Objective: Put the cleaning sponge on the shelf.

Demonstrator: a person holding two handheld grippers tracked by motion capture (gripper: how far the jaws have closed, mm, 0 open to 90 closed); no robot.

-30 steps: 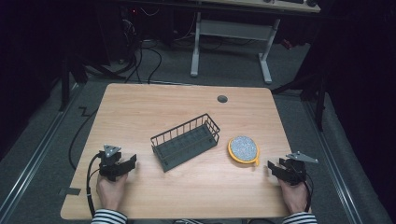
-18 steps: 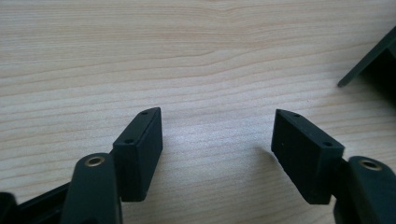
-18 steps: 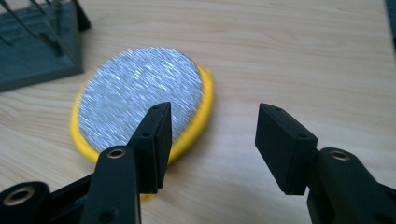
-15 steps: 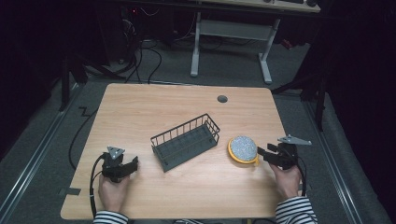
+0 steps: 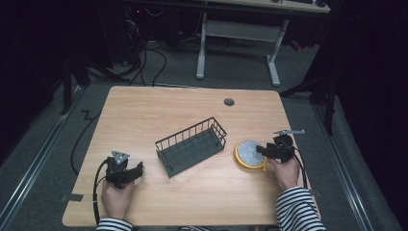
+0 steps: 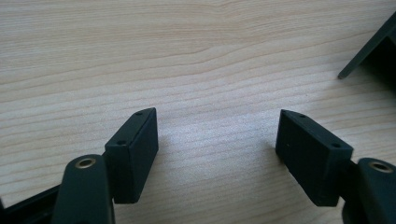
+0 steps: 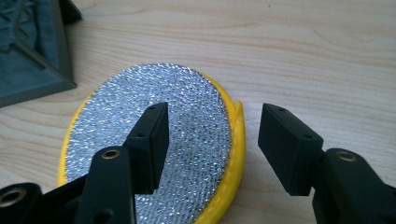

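**Yellow-rimmed scrubber now sits between the right gripper's jaws**

Silver mesh on a round yellow sponge pad (image 5: 249, 154) lies flat on the light wooden table (image 5: 192, 110), just right of the black wire basket (image 5: 191, 146). The right gripper (image 5: 262, 150) has moved in from the table's right edge over the last second and now straddles the pad's near rim: in the right gripper view one jaw hangs over the glittering face (image 7: 154, 126), the other outside the yellow edge, both spread wide and holding nothing. This looks like the approach to a pinch on that rim, perhaps to carry the pad to the basket. The left gripper (image 5: 137, 169) stays parked on bare wood at the front left, jaws apart and empty
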